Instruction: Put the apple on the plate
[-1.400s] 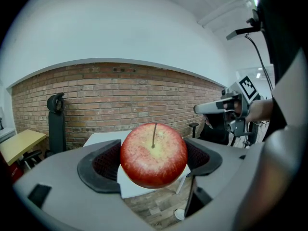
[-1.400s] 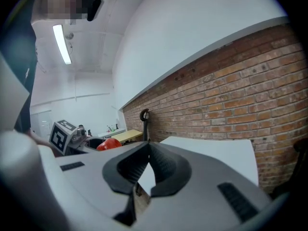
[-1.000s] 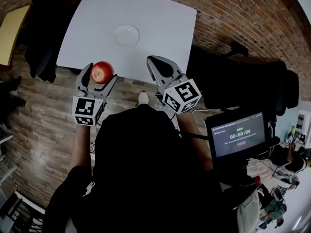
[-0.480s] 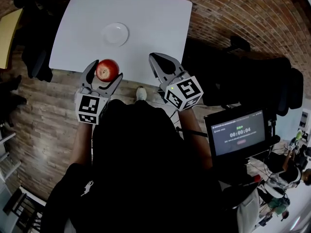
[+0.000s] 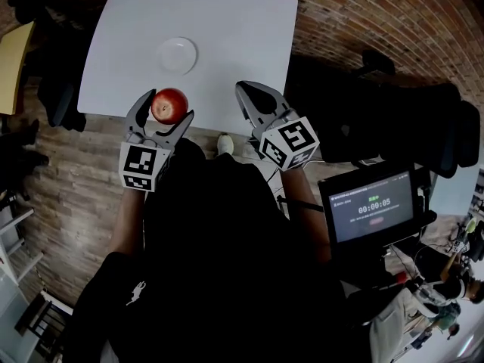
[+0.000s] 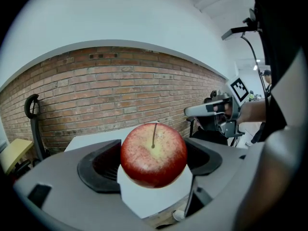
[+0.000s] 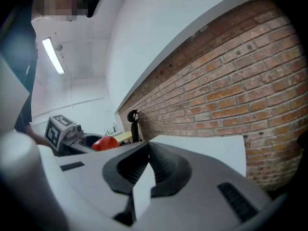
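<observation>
The red apple [image 5: 169, 105] sits between the jaws of my left gripper [image 5: 168, 107], which is shut on it just over the near edge of the white table [image 5: 242, 36]. In the left gripper view the apple [image 6: 153, 154] fills the gap between the jaws, stem up. The small white plate [image 5: 178, 54] lies on the table, straight beyond the apple. My right gripper [image 5: 249, 97] hovers at the table's near edge to the right, shut with nothing in it. From the right gripper view, the apple [image 7: 105, 143] shows far left.
Black chairs [image 5: 378, 119] stand to the right of the table, and another dark chair [image 5: 64, 89] to its left. A yellow table [image 5: 15, 51] is at the far left. A screen [image 5: 374, 210] with a timer is near right. The floor is brick.
The left gripper with the apple has shifted right and slightly forward, so it now lines up with the plate. The right gripper has held about the same place.
</observation>
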`<action>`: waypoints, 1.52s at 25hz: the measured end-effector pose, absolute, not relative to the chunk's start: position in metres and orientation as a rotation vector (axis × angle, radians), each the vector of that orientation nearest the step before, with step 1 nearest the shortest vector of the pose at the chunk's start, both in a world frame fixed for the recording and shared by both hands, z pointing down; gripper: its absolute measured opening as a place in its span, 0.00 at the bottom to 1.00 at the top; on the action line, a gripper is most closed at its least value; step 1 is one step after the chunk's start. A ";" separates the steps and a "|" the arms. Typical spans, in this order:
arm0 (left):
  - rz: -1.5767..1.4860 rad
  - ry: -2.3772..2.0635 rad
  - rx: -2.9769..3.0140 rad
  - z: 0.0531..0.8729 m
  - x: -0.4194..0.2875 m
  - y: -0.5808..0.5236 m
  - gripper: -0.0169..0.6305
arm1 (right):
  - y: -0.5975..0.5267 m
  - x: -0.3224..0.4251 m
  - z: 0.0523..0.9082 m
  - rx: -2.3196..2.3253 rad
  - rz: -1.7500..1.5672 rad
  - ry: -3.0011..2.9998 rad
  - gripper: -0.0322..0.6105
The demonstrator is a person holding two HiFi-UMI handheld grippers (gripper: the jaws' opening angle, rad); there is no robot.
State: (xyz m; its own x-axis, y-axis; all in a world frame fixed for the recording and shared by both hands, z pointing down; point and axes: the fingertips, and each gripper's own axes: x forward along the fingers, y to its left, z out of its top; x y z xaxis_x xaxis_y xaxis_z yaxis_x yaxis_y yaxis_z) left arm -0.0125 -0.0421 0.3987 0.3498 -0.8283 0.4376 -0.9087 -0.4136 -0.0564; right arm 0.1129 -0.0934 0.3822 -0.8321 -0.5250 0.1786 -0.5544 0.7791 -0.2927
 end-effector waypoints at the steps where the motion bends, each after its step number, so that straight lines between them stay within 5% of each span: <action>1: 0.610 -1.567 2.414 0.398 -0.011 -0.040 0.65 | -0.093 0.113 0.382 0.880 0.522 -2.879 0.06; 38: 0.550 -1.098 2.660 0.459 -0.108 -0.196 0.65 | -0.157 0.024 0.395 1.349 0.491 -2.594 0.06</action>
State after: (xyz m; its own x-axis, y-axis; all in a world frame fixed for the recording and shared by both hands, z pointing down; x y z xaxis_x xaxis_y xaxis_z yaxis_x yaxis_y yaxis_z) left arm -0.1080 -0.1964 0.4586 0.6524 -0.6336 0.4157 -0.7126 -0.6997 0.0519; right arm 0.0237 -0.1575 0.3950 -0.5734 -0.7609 0.3035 -0.8192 0.5347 -0.2072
